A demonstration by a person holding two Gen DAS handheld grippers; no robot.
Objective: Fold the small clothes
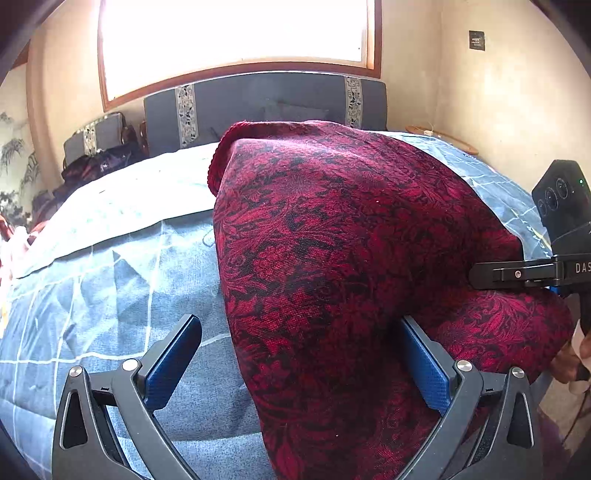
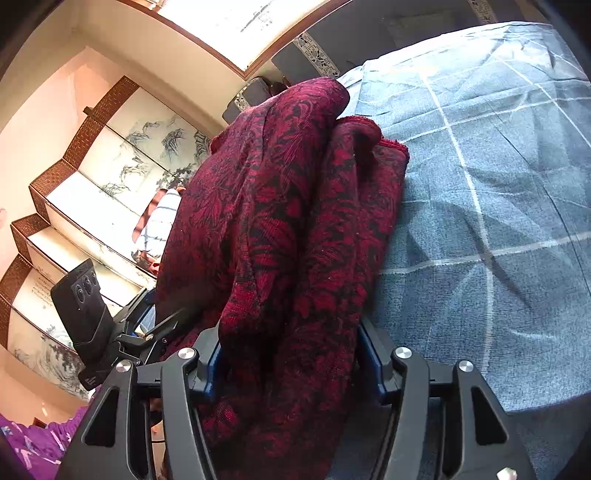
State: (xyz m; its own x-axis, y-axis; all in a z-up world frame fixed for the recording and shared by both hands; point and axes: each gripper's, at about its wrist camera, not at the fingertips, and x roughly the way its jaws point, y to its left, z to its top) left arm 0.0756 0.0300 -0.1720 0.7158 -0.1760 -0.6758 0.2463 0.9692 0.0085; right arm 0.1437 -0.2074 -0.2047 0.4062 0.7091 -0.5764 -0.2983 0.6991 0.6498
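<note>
A dark red garment with a black floral pattern (image 1: 351, 236) lies bunched on the blue checked bedspread (image 1: 110, 280). My left gripper (image 1: 299, 354) is open, its jaws wide apart, with the garment's edge lying between them and against the right finger (image 1: 424, 365). In the right wrist view the same garment (image 2: 288, 229) is gathered into thick folds, and my right gripper (image 2: 288, 354) is shut on that bundle near its lower end. The right gripper also shows at the right edge of the left wrist view (image 1: 517, 275), and the left gripper at the lower left of the right wrist view (image 2: 122, 332).
A dark headboard with patterned bands (image 1: 266, 103) and a bright window (image 1: 236, 33) stand behind the bed. Other clothes are piled at the far left (image 1: 92, 166). A painted folding screen (image 2: 92, 192) stands beside the bed. Purple fabric (image 2: 33, 443) lies at the lower left.
</note>
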